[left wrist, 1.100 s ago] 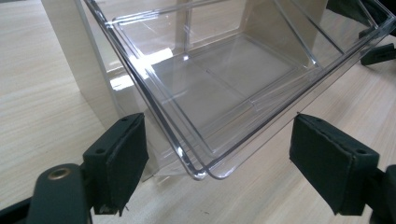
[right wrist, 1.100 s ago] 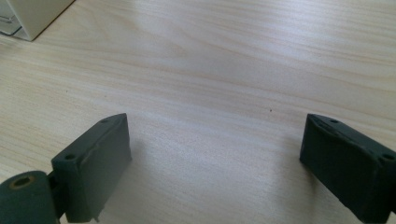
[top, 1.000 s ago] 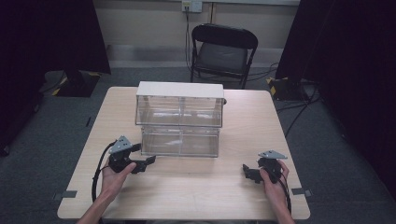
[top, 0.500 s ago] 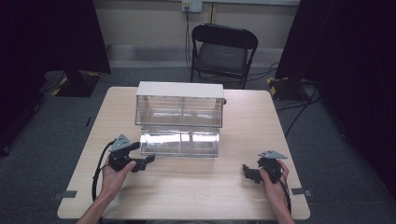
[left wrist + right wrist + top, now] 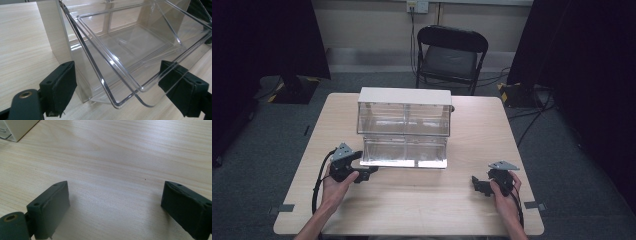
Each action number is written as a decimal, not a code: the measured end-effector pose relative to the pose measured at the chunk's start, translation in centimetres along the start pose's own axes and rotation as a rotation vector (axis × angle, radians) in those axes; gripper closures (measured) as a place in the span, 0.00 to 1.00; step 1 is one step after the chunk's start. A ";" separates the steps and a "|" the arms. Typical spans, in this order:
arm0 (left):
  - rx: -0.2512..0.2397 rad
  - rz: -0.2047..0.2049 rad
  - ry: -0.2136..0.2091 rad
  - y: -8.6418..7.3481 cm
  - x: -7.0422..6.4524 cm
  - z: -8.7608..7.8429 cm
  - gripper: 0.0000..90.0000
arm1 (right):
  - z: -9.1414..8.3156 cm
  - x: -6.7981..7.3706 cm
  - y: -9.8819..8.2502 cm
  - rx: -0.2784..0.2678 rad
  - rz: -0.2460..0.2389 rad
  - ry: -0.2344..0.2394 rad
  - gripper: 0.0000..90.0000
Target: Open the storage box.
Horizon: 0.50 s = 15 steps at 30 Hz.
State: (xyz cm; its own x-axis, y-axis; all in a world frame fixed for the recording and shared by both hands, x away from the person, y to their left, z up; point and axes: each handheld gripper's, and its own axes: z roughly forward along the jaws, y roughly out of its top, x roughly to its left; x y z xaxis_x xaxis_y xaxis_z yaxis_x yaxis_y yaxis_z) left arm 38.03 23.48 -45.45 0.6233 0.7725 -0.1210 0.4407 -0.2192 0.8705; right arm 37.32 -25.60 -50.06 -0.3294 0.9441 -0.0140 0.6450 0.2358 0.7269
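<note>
Clear plastic drawer of the lower tier is standing pulled out of the two-tier clear drawer cabinet, its near corner and front lip lying directly between the jaws of the left gripper, slightly above and ahead of the pads. Both jaws of this gripper are standing wide apart, one pad to each side of the drawer's corner, and neither pad is pressing on the plastic; the claw is holding nothing. Seen from the high view, the left gripper is resting in the person's left hand just in front of the drawer's left front corner, with its black cable looping back toward the table edge. The cabinet's white side panel is rising just beyond the left-hand pad in the left gripper view.

The right gripper is sitting in the person's right hand well apart from the drawer, off toward the table's near right part, with its grey three-cornered plate facing up. In the right gripper view its jaws are likewise spread wide over bare wood grain, gripping nothing, while a corner of the cabinet base is showing far ahead and to the left of them.
</note>
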 end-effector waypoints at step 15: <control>0.009 0.005 0.000 0.7 -0.1 0.1 0.17 | 0.1 0.0 0.1 0.004 -0.001 0.002 0.07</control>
State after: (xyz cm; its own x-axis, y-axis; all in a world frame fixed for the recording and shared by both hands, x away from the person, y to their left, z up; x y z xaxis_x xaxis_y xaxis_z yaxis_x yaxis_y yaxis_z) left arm 38.37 23.16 -44.91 0.6255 0.7715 -0.1164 0.4430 -0.2284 0.8669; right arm 37.39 -25.56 -50.05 -0.3311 0.9435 -0.0135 0.6476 0.2376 0.7240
